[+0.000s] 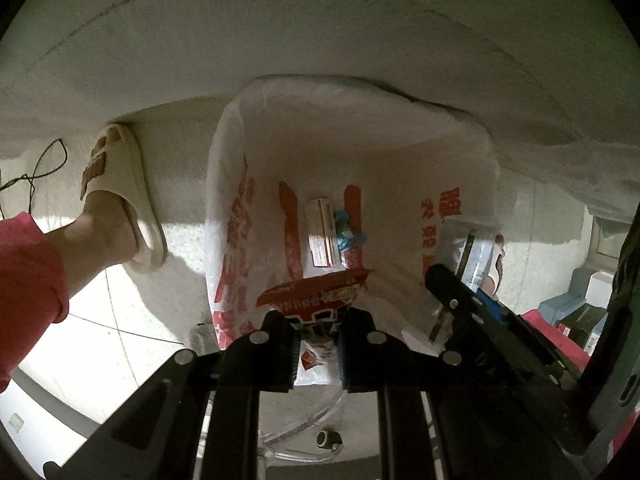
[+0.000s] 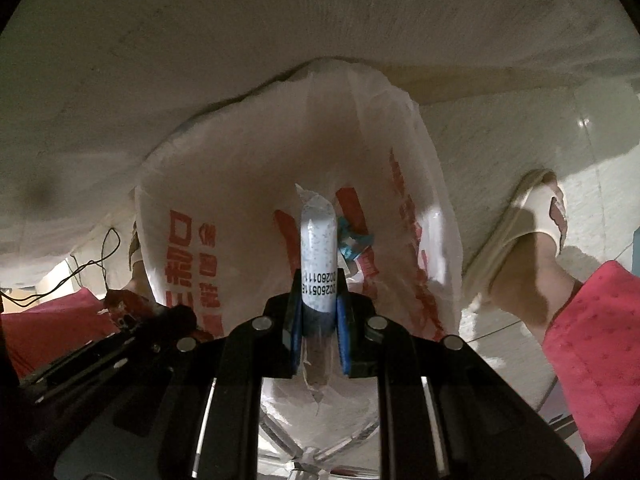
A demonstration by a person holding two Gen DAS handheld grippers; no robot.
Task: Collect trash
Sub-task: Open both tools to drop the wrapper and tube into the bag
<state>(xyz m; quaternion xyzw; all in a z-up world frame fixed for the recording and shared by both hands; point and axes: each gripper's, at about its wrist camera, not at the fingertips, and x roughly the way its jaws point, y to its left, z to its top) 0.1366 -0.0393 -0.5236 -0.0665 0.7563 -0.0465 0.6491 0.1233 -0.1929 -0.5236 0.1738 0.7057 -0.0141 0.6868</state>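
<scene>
A white plastic bag [image 1: 256,184] with red print hangs open below both grippers; it also shows in the right wrist view [image 2: 224,184]. Inside lie a small white and red box [image 1: 320,236] and a blue wrapper [image 1: 348,236], the wrapper also in the right wrist view [image 2: 354,242]. My left gripper [image 1: 316,334] is shut on a red snack wrapper [image 1: 320,296] over the bag's mouth. My right gripper [image 2: 318,320] is shut on a pale blue speckled packet [image 2: 318,248] over the bag; it shows in the left wrist view [image 1: 468,276] at the bag's right rim.
The person's foot in a cream slipper [image 1: 120,184] stands left of the bag, and the other slipper [image 2: 524,224] right of it. A white wall or ledge [image 1: 320,32] lies beyond. A black cable [image 2: 92,264] and boxes [image 1: 576,304] sit on the floor.
</scene>
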